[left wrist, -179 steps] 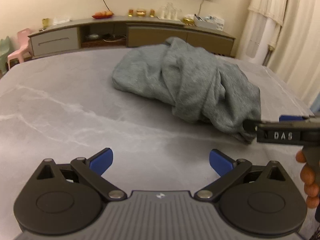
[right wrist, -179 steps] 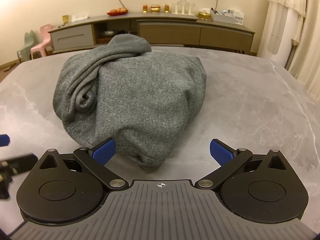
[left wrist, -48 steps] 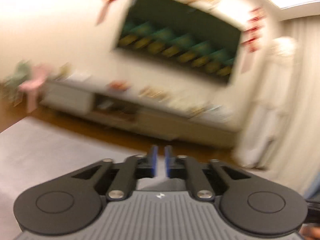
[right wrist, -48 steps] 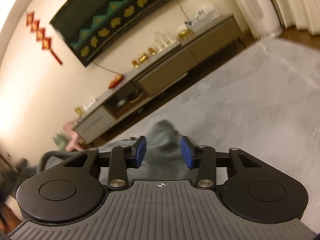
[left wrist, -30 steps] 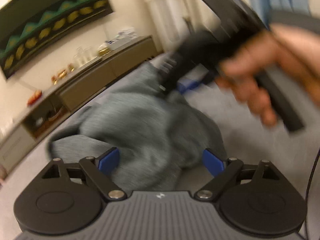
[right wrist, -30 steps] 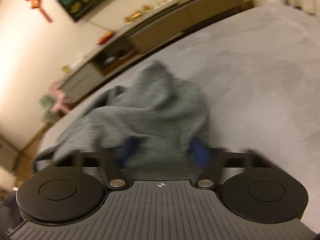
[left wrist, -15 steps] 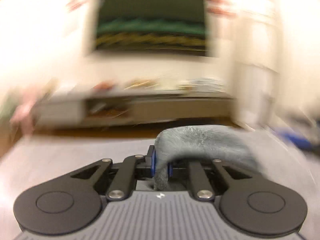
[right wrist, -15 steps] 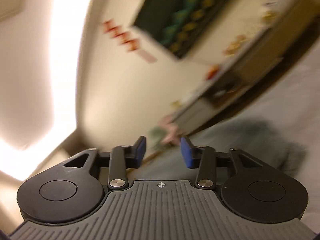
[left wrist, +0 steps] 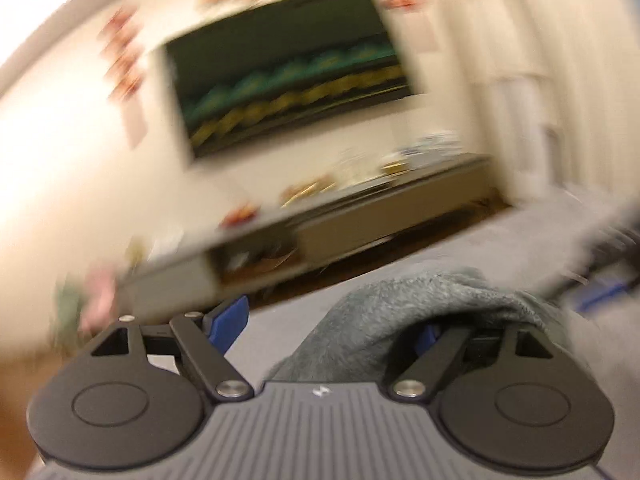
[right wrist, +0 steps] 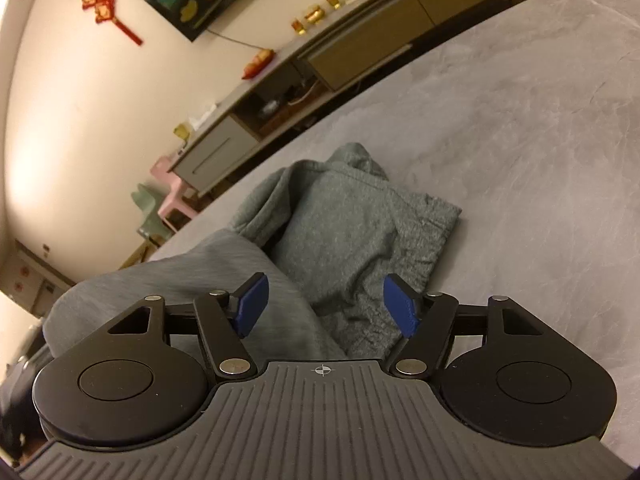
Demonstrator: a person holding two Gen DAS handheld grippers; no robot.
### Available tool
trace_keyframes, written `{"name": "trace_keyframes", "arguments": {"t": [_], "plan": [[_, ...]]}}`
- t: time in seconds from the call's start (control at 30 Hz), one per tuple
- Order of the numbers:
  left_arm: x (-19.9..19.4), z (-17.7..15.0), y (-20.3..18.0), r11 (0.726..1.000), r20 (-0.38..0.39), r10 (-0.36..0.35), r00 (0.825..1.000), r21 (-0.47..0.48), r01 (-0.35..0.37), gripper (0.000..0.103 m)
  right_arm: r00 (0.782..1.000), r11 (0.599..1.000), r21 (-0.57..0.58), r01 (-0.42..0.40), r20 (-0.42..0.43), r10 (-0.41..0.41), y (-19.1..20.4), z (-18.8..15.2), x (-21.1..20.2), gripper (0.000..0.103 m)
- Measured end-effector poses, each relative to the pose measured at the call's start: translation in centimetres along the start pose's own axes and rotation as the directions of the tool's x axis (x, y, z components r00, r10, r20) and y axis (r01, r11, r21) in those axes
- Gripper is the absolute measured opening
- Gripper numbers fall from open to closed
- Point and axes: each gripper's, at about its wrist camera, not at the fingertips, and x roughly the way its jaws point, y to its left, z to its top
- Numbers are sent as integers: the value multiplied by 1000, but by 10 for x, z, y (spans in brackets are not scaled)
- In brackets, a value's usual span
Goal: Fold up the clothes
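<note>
**Both grippers let go over the grey garment**

The right gripper (right wrist: 324, 304) has just spread its jaws wide; the grey garment (right wrist: 352, 240) lies crumpled beneath and beyond them on the grey tabletop (right wrist: 520, 128), no pad pressing it. The left gripper (left wrist: 332, 320) has also just opened wide, though a fold of the garment (left wrist: 420, 300) drapes over its right finger. Farther off, a low sideboard (right wrist: 360, 52) stands against the wall below a dark screen (left wrist: 288, 80).
</note>
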Motion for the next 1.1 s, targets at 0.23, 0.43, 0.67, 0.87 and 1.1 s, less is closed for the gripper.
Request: {"name": "trace_keyframes", "arguments": {"t": [0.23,0.43,0.67,0.87,1.1], "plan": [[1,-13,-29,994,10,-19,1000,106,18,84,992,995,-35,-98,-82,95,11,-4,15,66],[40,-29,83,929,-227,127,966,-314,-196,89,979,979,-109,-173,-125,159,30,-17,21,74],[52,-33,164,813,-345,-33,938,-555,-175,88,982,976,-184,-118,-166,88,38,-28,25,74],[-23,-6,88,988,-86,151,985,-12,-153,93,948,947,-205,-249,-254,194,54,-36,30,63],[-70,-51,-30,826,13,-205,979,539,166,99,953,940,-288,-185,-286,100,60,-59,45,43]]}}
